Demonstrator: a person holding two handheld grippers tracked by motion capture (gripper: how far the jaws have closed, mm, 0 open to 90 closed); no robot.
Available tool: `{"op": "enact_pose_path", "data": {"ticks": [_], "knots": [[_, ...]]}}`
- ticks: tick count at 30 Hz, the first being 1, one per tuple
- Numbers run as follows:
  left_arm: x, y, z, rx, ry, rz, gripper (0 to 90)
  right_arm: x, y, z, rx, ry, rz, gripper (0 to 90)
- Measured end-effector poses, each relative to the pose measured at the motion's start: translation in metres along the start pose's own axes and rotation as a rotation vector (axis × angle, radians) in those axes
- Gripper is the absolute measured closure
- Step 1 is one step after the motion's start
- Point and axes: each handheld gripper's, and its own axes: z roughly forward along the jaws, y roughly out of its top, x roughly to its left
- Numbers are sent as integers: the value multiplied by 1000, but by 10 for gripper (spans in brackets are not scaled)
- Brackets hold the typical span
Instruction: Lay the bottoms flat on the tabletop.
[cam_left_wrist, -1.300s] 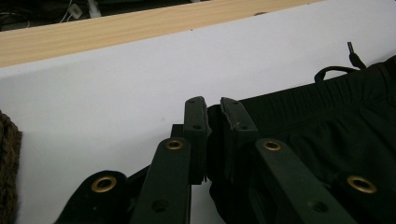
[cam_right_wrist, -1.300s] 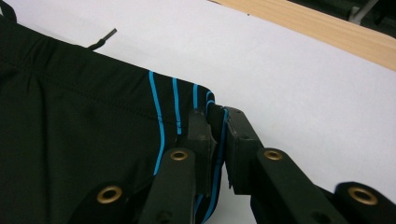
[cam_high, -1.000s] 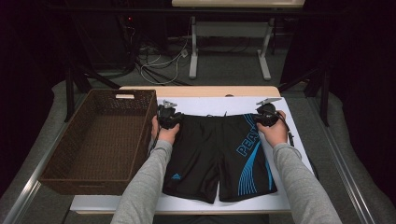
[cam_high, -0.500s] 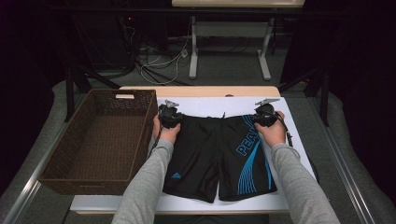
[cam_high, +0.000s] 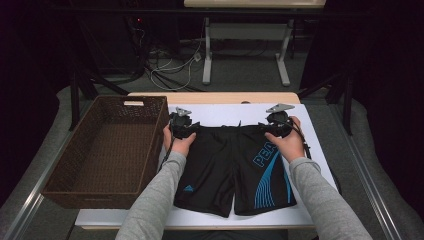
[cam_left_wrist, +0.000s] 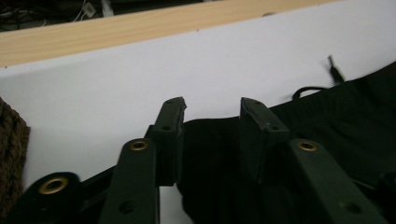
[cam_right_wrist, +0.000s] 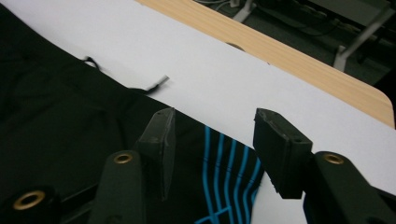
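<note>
High view overhead facing forward, claw views close, sharing shorts (cam_high: 235, 170) waistband

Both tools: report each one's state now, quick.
Left tool: open, jaws just opening, shorts waistband lying loose between them.
Right tool: open, jaws just opening over the shorts' waistband corner, holding nothing.

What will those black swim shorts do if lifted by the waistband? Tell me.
The swim shorts lie flat and thin on the white sheet, so they will probably hang limp. Their smooth fabric may slip. The loose drawstring would likely dangle.
</note>
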Motion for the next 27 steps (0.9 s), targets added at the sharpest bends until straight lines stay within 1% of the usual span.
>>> {"op": "enact_pose_path", "data": {"ticks": [1, 3, 4, 5, 7, 9, 10, 12, 13, 14, 15, 16, 17, 18, 19, 21, 22, 23, 24, 25, 26, 27], "knots": [[-2, 0, -3, -5, -7, -10, 562, 3, 2, -3, -3, 10, 5, 460], [-6, 0, -8, -4, -23, -27, 506, 7, 5, -7, -10, 23, -1, 449], [-8, 0, -10, -11, -31, -32, 482, 10, 6, -9, -12, 25, 3, 443], [-10, 0, -13, -9, -42, -44, 465, 11, 7, -10, -17, 24, -6, 440], [-14, -3, -18, -9, -67, -55, 434, 12, 6, -11, -6, 34, -1, 440], [-18, -6, -24, -15, -75, -48, 420, 10, 2, -10, 23, 35, 17, 485], [-20, -8, -28, -11, -86, -44, 414, 8, -1, -8, 39, 39, 26, 513], [-23, -12, -35, -28, -102, -54, 405, 6, -8, -6, 71, 48, 60, 558], [-25, -14, -38, -31, -113, -53, 401, 4, -12, -4, 85, 46, 57, 573], [-26, -17, -42, -34, -115, -48, 401, 3, -16, -3, 97, 43, 67, 595], [-27, -19, -46, -37, -125, -43, 401, 2, -20, -2, 107, 39, 72, 636], [-28, -22, -49, -32, -134, -37, 401, -1, -24, -2, 116, 42, 68, 704], [-29, -24, -53, -31, -140, -47, 401, -2, -27, -1, 121, 52, 82, 743], [-30, -27, -57, -29, -147, -48, 400, -2, -30, -1, 126, 52, 104, 776], [-30, -30, -61, -28, -157, -49, 400, -4, -34, -1, 132, 55, 100, 801], [-32, -36, -68, -22, -168, -42, 401, -4, -40, 0, 146, 49, 107, 825], [-33, -39, -72, -16, -178, -43, 401, -5, -43, 2, 146, 42, 102, 834], [-33, -41, -76, -13, -185, -45, 401, -5, -45, 3, 155, 43, 112, 847], [-33, -45, -81, -9, -194, -39, 401, -6, -47, 3, 157, 43, 109, 859], [-34, -49, -85, -12, -202, -47, 401, -5, -50, 4, 165, 43, 124, 864], [-34, -52, -89, -16, -211, -58, 401, -6, -52, 5, 171, 47, 124, 871], [-34, -56, -94, -16, -218, -60, 401, -7, -55, 5, 177, 42, 126, 876]]}}
